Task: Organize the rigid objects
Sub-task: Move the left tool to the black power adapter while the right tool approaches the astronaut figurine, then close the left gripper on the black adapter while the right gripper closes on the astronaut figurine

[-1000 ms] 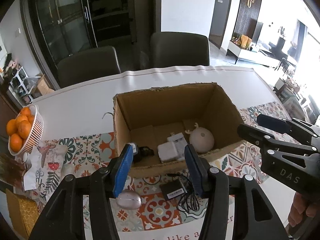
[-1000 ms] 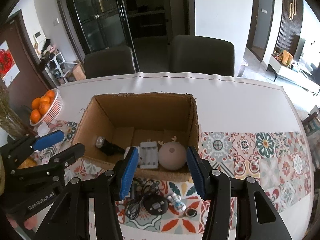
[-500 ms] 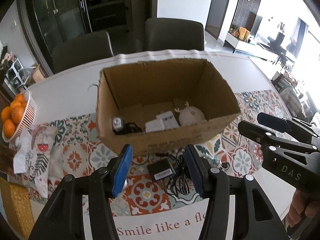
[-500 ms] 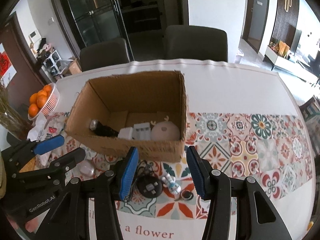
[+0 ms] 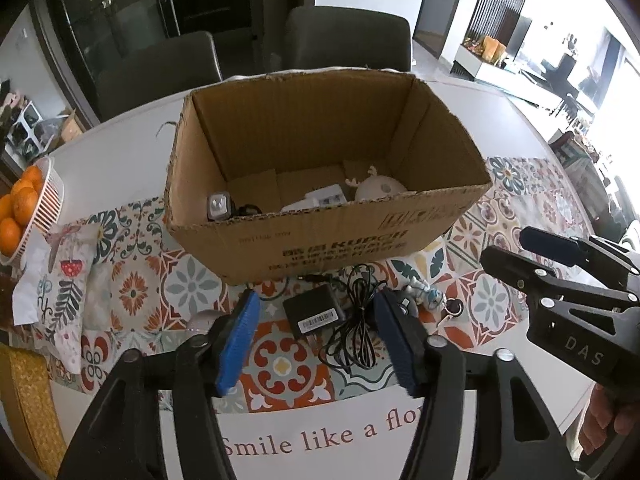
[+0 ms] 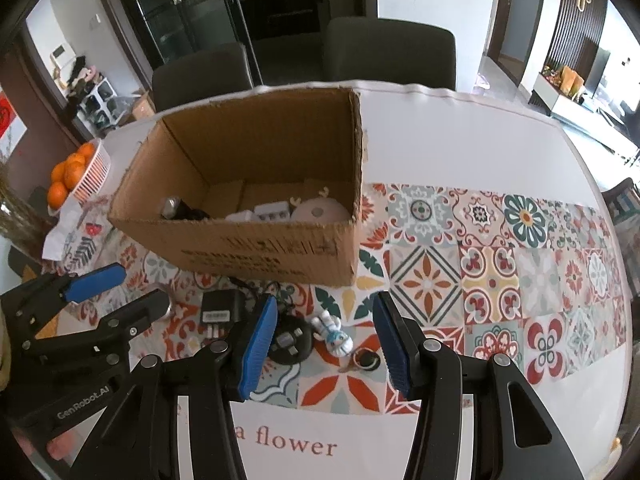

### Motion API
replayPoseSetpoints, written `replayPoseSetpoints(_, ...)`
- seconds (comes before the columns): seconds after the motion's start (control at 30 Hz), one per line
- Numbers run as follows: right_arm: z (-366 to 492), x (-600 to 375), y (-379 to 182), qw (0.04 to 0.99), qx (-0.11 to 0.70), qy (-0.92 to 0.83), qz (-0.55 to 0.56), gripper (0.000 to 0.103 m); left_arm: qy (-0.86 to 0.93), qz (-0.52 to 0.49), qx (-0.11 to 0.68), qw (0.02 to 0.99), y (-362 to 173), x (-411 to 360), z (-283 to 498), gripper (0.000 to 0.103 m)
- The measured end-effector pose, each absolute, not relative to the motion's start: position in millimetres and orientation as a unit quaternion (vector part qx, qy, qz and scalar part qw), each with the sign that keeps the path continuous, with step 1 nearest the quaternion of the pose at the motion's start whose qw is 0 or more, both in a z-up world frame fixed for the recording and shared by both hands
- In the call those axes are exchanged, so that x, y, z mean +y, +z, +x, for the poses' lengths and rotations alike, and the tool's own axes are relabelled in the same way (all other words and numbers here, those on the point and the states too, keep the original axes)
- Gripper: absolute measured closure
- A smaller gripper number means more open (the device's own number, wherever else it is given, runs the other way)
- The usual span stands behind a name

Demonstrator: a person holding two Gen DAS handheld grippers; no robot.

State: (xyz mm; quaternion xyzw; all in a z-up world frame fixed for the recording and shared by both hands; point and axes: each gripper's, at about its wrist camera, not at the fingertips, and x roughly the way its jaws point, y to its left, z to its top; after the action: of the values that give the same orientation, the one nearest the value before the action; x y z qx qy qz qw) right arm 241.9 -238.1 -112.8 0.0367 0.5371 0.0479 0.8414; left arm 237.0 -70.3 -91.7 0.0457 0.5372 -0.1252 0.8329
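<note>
An open cardboard box stands on the patterned table runner. Inside lie a round pink deer lamp, white chargers and a small silver device with a black cord. In front of the box lie a black adapter with its cable, a round black gadget, a small white-blue figurine and a small black ring. My left gripper is open and empty above the adapter. My right gripper is open and empty above the figurine.
A white basket of oranges stands at the left, beside a printed cloth. Two dark chairs stand behind the table. A pale rounded object lies behind my left finger.
Both grippers have pulled back from over the box toward the near table edge. The loose items in front of the box now show between the fingers. Both stay open and empty.
</note>
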Motion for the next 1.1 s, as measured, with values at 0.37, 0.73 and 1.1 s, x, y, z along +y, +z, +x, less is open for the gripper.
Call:
replayPoseSetpoints(0.37,247,-242,-145,0.804,0.592,0.048,0.031,0.052,-0.109,0.043,0.565,0.817,-114,-72,241,0.041)
replayPoseSetpoints(0.73,254,-244,-173,0.773,0.631,0.06,0.033,0.052,-0.101,0.02,0.594,0.798,-146,-74,251,0.041)
replayPoseSetpoints(1.1,265,-244,-199,0.749,0.66,0.05,0.011,0.052,-0.099,-0.016,0.606,0.789,-173,-70,262,0.04)
